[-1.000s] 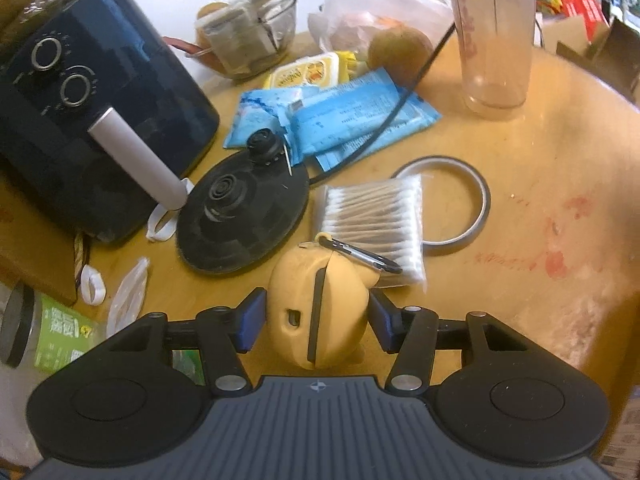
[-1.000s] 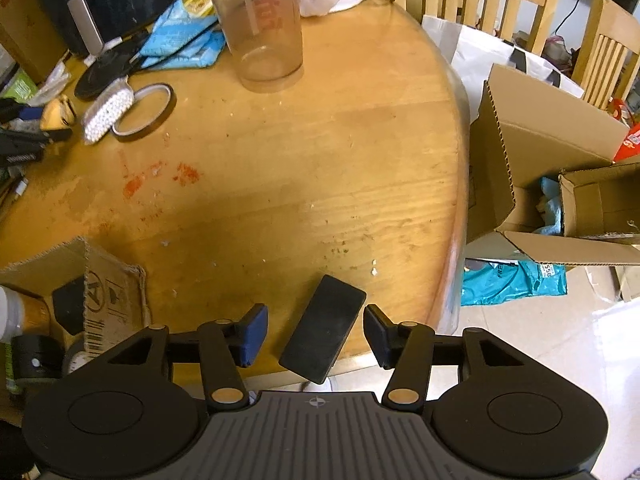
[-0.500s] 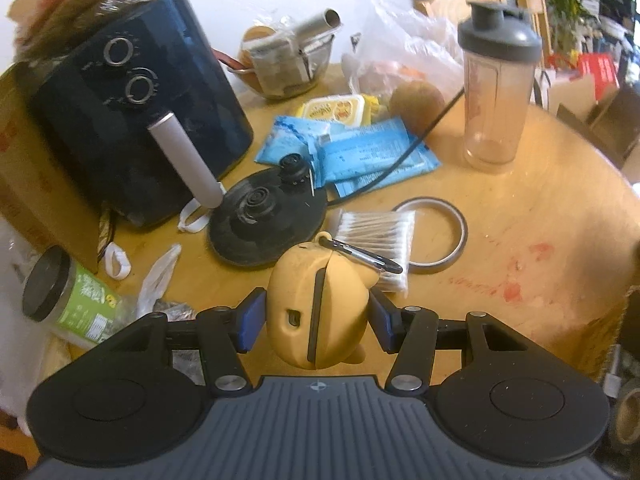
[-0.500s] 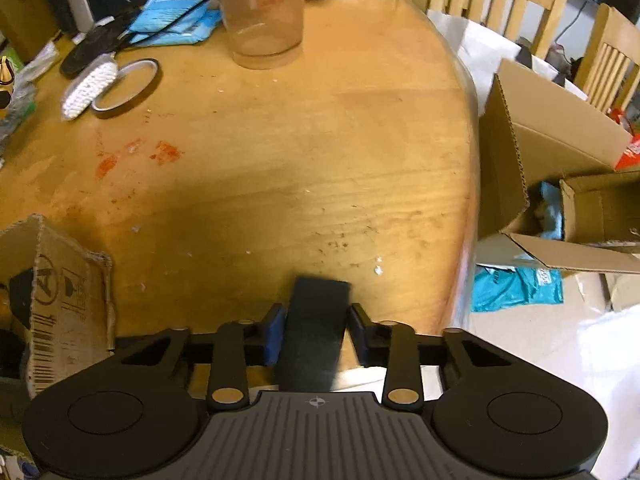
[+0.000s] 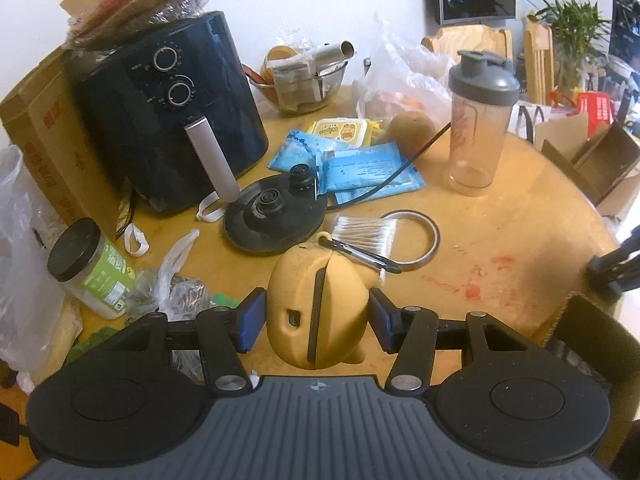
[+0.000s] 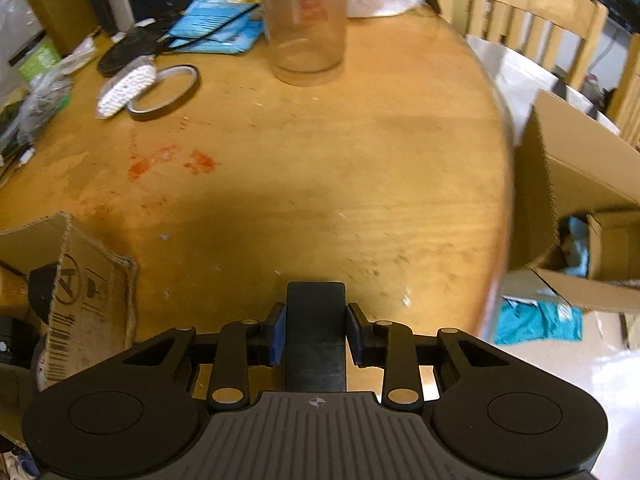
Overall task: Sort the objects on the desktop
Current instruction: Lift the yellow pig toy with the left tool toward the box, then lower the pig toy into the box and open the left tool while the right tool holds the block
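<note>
My left gripper (image 5: 316,320) is shut on a yellow rubbery case (image 5: 318,308) with a black carabiner clip (image 5: 360,258), held above the round wooden table (image 5: 520,220). My right gripper (image 6: 316,330) is shut on a flat black rectangular object (image 6: 316,328), held over the table's near edge. A pack of cotton swabs (image 5: 364,232) and a tape ring (image 5: 416,236) lie on the table; both also show in the right wrist view, the swabs (image 6: 126,86) beside the ring (image 6: 168,92).
A black air fryer (image 5: 168,116), kettle base (image 5: 276,216), blue packets (image 5: 360,168), shaker bottle (image 5: 478,128), green-label jar (image 5: 92,268) and plastic bags crowd the table. An open cardboard box (image 6: 80,280) stands at the near left. Chairs and cardboard boxes (image 6: 580,184) stand beyond the table's right edge.
My left gripper has lifted and pulled back with the yellow case. My right gripper has closed on the black object and raised it, straightening it between the fingers.
</note>
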### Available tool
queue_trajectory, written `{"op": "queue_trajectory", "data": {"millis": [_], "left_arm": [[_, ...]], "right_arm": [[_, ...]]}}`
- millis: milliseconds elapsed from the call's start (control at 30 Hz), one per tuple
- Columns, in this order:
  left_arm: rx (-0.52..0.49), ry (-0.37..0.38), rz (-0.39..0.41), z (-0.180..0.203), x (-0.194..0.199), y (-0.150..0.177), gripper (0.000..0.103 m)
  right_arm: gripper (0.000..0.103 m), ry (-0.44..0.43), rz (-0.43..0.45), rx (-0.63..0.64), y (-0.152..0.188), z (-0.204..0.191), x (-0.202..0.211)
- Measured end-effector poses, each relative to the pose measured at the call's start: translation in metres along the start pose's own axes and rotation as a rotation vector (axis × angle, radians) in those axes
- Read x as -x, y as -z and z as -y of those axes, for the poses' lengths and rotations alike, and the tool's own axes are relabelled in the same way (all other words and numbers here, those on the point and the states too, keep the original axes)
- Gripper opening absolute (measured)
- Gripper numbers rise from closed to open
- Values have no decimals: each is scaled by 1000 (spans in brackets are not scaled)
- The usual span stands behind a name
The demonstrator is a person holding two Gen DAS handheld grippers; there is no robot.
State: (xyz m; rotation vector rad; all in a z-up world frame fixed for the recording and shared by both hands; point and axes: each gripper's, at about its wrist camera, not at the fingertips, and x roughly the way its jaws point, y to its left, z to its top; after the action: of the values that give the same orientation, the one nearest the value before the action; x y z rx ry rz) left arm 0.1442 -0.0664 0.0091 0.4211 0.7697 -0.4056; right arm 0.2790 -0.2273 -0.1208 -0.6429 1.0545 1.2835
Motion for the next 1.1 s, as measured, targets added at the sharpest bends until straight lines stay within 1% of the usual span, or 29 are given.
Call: {"op": "queue_trajectory", "data": {"millis": [67,100,233,367,400,500,733,933,1100], "left_arm": [[10,2,9,0,8,2,54],[14,3,12,1,11,2,54],[24,5,24,3,23,5,54],[34,12,31,5,32,8,54],[35,13,32,6,33,9,54],[40,10,32,9,40,11,54],[94,-14,10,19,56,20,54],[160,-24,-34,33,67,31,54],[211,-31,-70,48,72,40,54]], "right_arm": [[41,0,-7,24,-1,-4,-1],[45,-1,-10,31,-1,-6,-1],[46,19,-11,45,4,-10,0],[46,24,-3,24,6,-10,1],[45,25,-5,25,6,-10,0],[35,30,-7,22,5,-9,1],[34,21,-21,47,3,-9,0],[34,-64,-2,78,-5,-10,12],[34,-155,50,100,-21,-16,35]]}}
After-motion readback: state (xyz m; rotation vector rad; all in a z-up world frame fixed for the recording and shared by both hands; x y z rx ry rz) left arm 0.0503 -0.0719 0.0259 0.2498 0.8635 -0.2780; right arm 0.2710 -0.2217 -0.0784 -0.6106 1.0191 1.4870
